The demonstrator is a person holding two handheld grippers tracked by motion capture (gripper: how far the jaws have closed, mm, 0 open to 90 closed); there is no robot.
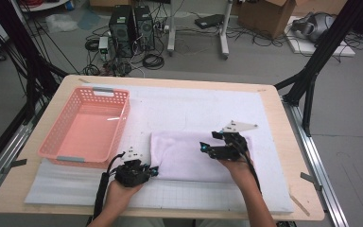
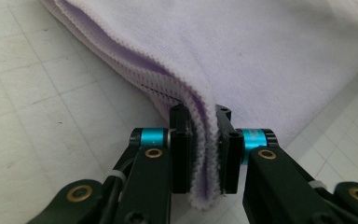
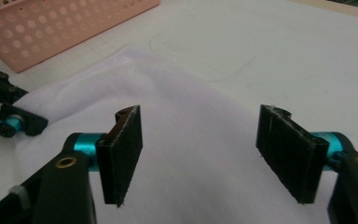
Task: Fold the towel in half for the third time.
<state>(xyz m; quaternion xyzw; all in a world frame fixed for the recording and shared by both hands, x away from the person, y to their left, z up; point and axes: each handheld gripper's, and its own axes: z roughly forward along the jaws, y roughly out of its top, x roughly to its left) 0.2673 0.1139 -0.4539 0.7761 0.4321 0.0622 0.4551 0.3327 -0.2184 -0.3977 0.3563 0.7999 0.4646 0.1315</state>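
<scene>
Left gripper (image 1: 154, 171) fingers (image 2: 182, 154) are clenched on the folded towel's (image 1: 194, 158) corner, at the towel's 8 o'clock. Right gripper (image 3: 199, 156) fingers are held released above the towel's middle. A pink basket (image 1: 86, 126) is seen at the worktop's (image 1: 283, 142) 10 o'clock.

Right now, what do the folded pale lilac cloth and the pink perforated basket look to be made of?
The folded pale lilac cloth looks like soft matte microfibre or terry: fuzzy nap, stitched hems, limp layers. The pink perforated basket looks like moulded plastic with a slight sheen: uniform holes, rigid walls.
</scene>
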